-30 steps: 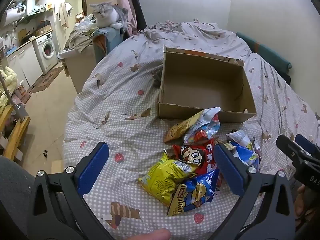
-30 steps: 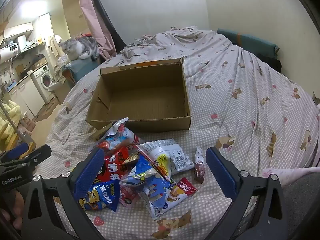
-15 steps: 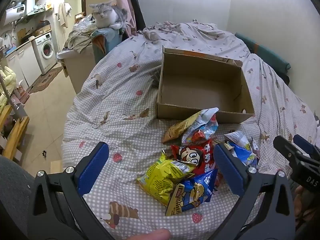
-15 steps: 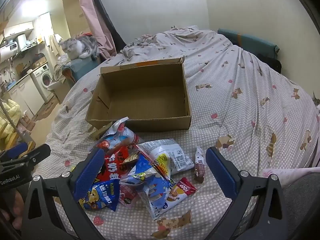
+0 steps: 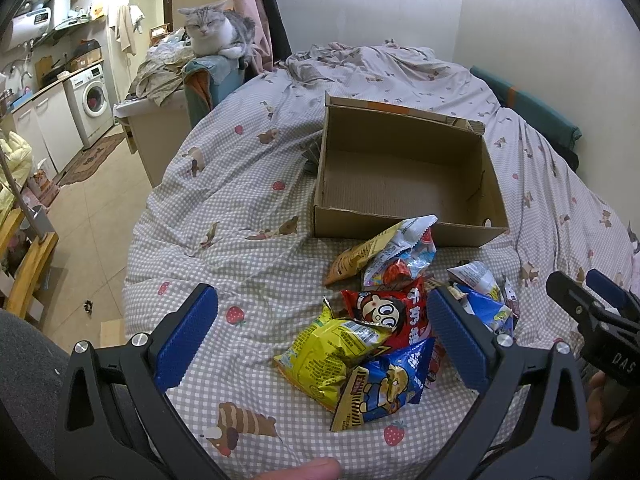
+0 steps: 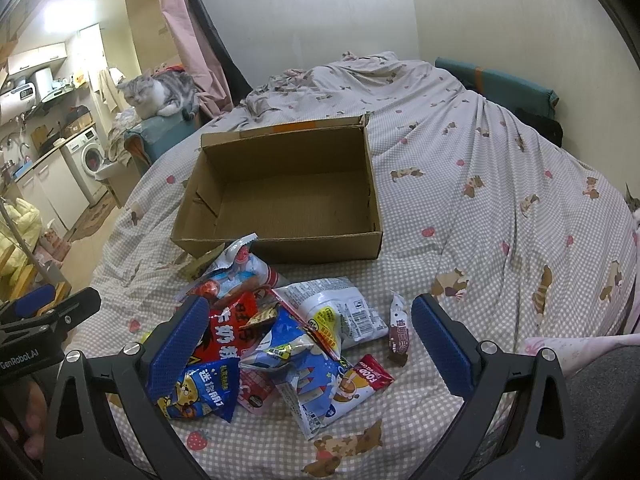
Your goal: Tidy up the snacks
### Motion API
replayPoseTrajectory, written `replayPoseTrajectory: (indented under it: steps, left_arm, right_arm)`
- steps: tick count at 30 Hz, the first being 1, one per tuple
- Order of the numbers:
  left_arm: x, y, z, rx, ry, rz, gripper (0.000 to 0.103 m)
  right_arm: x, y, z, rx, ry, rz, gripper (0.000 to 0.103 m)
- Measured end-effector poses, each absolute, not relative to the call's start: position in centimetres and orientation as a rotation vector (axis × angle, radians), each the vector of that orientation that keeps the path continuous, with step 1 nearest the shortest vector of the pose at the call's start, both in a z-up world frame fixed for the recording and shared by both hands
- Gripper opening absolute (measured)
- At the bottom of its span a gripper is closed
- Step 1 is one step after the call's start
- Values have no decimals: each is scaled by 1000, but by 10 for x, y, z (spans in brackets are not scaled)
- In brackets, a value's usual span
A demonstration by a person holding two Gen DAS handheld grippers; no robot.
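Observation:
An empty open cardboard box (image 5: 404,204) lies on the bed; it also shows in the right wrist view (image 6: 280,236). A heap of snack bags lies in front of it: a yellow bag (image 5: 328,354), a red bag (image 5: 394,314), a blue bag (image 5: 380,392), a white pouch (image 6: 344,312) and a small brown bar (image 6: 398,330). My left gripper (image 5: 322,336) is open and empty above the yellow bag. My right gripper (image 6: 308,340) is open and empty above the heap. Each gripper shows at the edge of the other's view.
The checked bedsheet (image 5: 248,256) covers the bed. The bed's left edge drops to the floor (image 5: 92,216). A cat (image 5: 216,40) sits on a pile beyond the bed. A washing machine (image 5: 94,100) stands far left. A green cushion (image 6: 496,80) lies by the wall.
Both grippers have drifted very slightly; the scene is otherwise the same. No snack has moved.

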State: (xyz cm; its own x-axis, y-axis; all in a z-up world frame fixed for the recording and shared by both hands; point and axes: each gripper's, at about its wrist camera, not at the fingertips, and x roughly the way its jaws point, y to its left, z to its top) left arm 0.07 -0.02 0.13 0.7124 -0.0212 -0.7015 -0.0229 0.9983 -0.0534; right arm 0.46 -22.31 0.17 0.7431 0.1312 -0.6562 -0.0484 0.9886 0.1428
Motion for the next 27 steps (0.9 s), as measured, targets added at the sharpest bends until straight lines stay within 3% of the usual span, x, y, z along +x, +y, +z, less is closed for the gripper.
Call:
replayPoseTrajectory:
  steps: [27]
  left_arm:
    - [0, 0, 0, -62, 779, 0, 103]
  right_arm:
    - [4, -225, 2, 119, 725, 93, 103]
